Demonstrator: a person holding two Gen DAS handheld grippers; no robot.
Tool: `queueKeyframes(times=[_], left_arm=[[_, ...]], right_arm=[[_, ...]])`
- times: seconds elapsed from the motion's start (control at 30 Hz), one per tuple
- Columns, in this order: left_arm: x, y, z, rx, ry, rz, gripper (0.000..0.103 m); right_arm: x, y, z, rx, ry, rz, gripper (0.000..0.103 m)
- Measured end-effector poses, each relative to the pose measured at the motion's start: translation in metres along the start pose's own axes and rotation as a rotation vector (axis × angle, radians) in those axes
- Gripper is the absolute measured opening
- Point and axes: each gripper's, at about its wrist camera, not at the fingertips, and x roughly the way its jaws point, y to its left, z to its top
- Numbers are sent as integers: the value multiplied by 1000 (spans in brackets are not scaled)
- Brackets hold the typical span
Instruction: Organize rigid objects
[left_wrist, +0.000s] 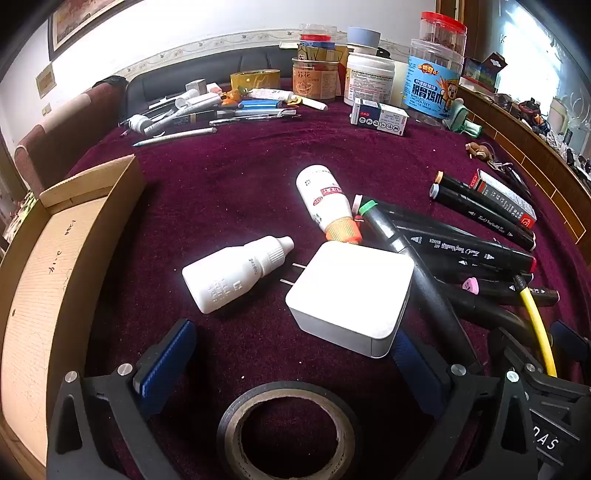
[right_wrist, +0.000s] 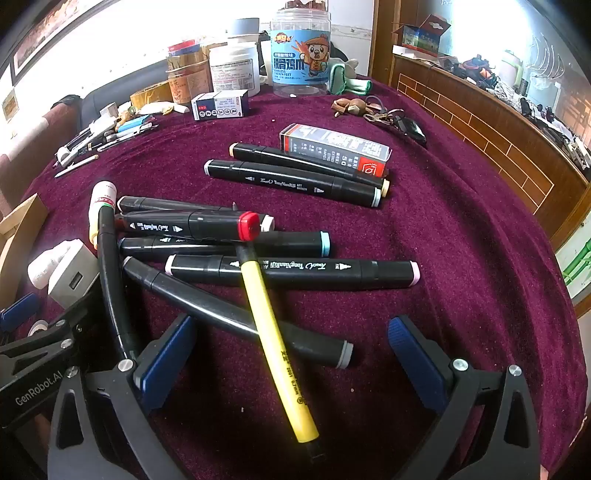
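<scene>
My left gripper (left_wrist: 291, 354) is open just above the purple cloth. A white charger block (left_wrist: 351, 295) lies between its blue pads, nearer the right pad (left_wrist: 417, 363). A white dropper bottle (left_wrist: 236, 275) lies just ahead, and an orange-capped bottle (left_wrist: 327, 203) beyond it. A black tape roll (left_wrist: 291, 424) sits under the gripper. My right gripper (right_wrist: 291, 362) is open over a pile of black markers (right_wrist: 291, 273), with a yellow pen (right_wrist: 277, 343) lying between its pads.
An open cardboard box (left_wrist: 55, 258) stands at the left. Two more markers (right_wrist: 295, 177) and a grey-red box (right_wrist: 332, 147) lie farther right. Jars, tape, pens and a small box (left_wrist: 380, 116) crowd the far edge. Keys (right_wrist: 388, 114) lie at the back right.
</scene>
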Motion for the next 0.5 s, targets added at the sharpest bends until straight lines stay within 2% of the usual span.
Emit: queueKeyframes(times=[0.5], left_arm=[[0,0,0,-2,4,-3,103]], right_arm=[[0,0,0,-1,-3,-2,102]])
